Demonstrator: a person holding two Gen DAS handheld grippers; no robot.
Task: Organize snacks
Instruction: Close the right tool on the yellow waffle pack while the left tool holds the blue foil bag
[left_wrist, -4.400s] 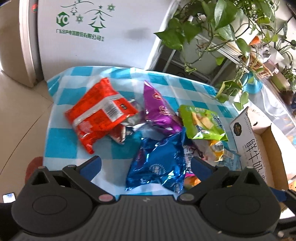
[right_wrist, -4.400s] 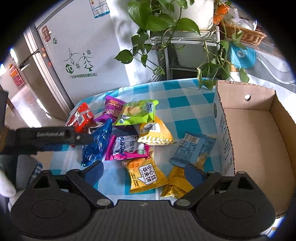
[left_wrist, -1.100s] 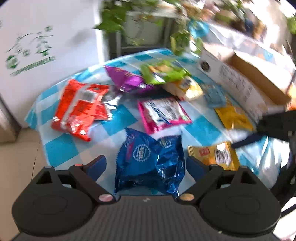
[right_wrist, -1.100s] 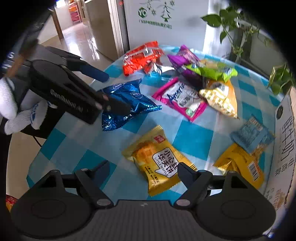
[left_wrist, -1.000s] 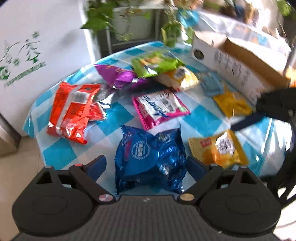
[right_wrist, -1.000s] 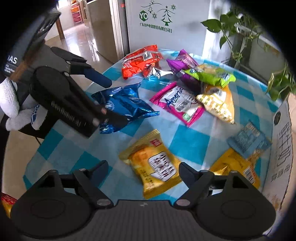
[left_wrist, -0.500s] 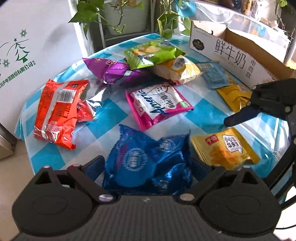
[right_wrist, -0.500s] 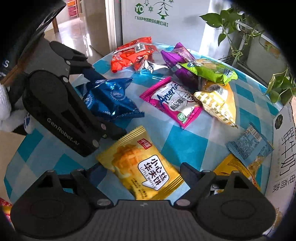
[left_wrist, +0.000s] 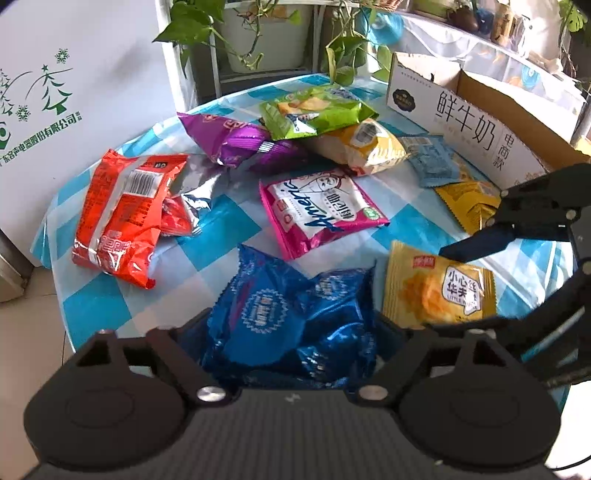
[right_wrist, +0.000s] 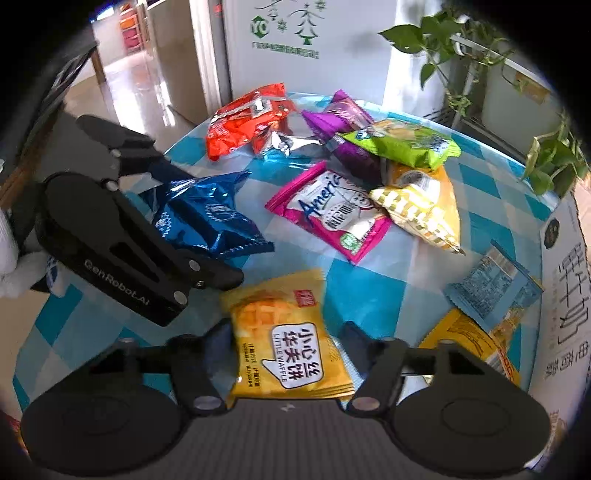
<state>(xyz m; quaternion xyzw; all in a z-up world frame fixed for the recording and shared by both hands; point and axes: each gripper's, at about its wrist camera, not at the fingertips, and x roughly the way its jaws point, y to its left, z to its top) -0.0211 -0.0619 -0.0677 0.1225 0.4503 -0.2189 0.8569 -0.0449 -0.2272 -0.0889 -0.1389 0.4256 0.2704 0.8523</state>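
since the earlier frames both tools have dropped in low over the surface (left_wrist: 110, 295): my left tool (left_wrist: 291, 332) now straddles the blue bag (left_wrist: 288, 314), its jaws closing and already bunching the foil, and my right tool (right_wrist: 284, 350) is closing around the yellow waffle pack (right_wrist: 288, 339), its pads about touching the edges. the cardboard box (left_wrist: 461, 122) waits at the far right. i judge i should finish both squeezes gently, pinch near mid-bag so nothing slips, then lift clear before swinging toward the box
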